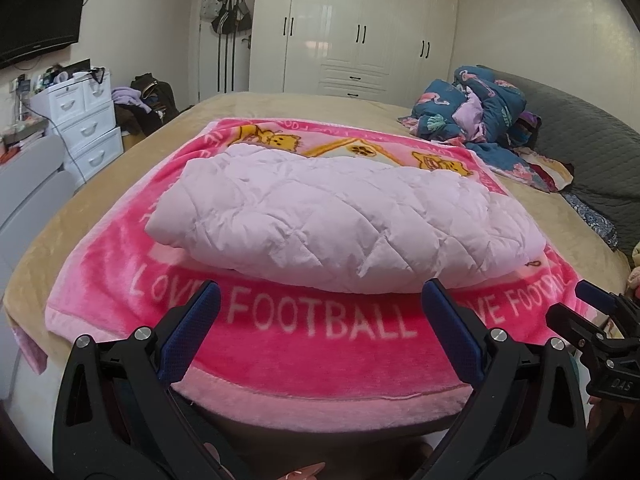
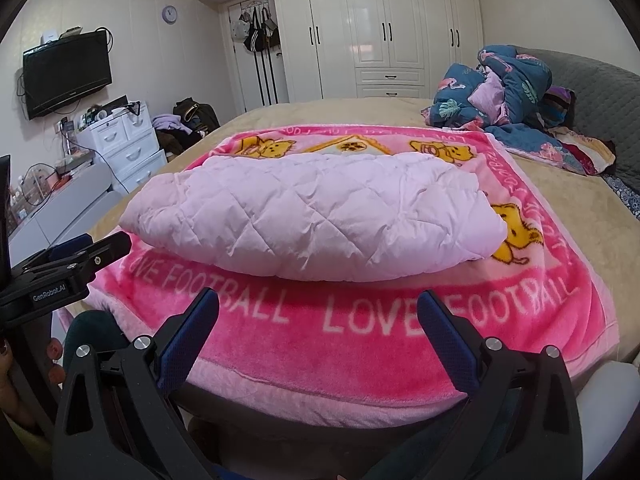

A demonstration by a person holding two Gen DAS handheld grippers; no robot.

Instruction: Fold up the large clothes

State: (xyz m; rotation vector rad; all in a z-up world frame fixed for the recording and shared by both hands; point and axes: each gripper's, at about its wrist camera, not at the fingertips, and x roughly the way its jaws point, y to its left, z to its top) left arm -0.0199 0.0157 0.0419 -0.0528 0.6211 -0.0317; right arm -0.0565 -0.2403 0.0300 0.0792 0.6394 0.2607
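A pale pink quilted garment (image 1: pixel 332 216) (image 2: pixel 312 220) lies folded into a thick bundle across a pink "LOVE FOOTBALL" blanket (image 1: pixel 320 344) (image 2: pixel 360 344) on the bed. My left gripper (image 1: pixel 320 296) hovers open just short of the bundle's near edge, its blue-padded fingers spread wide with nothing between them. My right gripper (image 2: pixel 318 300) is open in the same way, held back from the bundle over the blanket's lettering. Each gripper shows in the other's view: the right one (image 1: pixel 600 320) at the far right edge, the left one (image 2: pixel 80 256) at the left.
The beige bed cover (image 1: pixel 60 240) extends around the blanket. A crumpled blue flamingo-print quilt (image 1: pixel 480 112) (image 2: pixel 516 96) is heaped at the far right by the grey headboard (image 2: pixel 608 100). White drawers (image 1: pixel 84 128), a wall television (image 2: pixel 66 74) and a white wardrobe (image 2: pixel 384 28) stand beyond the bed.
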